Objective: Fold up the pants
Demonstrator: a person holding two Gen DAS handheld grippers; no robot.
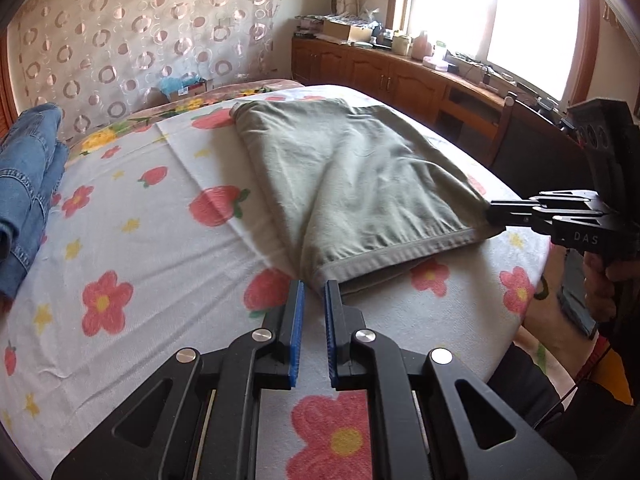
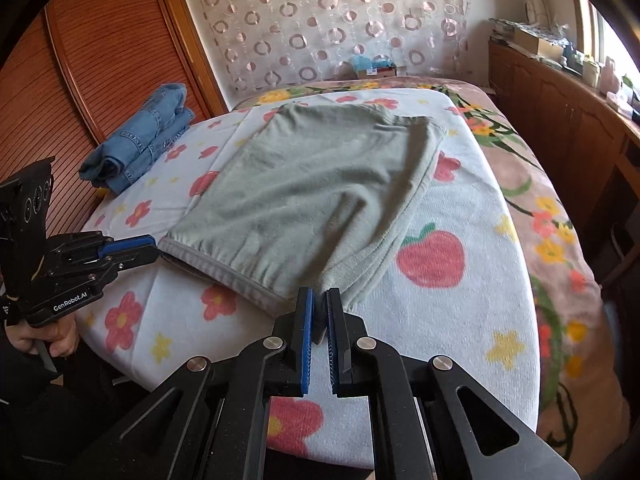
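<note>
both jaws pinching green pants (image 2: 304, 196) waistband, folded jeans (image 2: 140, 136) well aside

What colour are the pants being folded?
The pants are a plain, pale sage green, no pattern. The right wrist view shows them best.

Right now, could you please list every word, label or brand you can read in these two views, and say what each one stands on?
"DAS": white letters on the black body of the right gripper, seen from the left wrist view; more letters may be hidden.
"GenRobot.AI": white print on the black body of the left gripper, seen from the right wrist view.
Small boxes and bottles on the brown wooden sideboard: any labels are too small and blurred to read.
</note>
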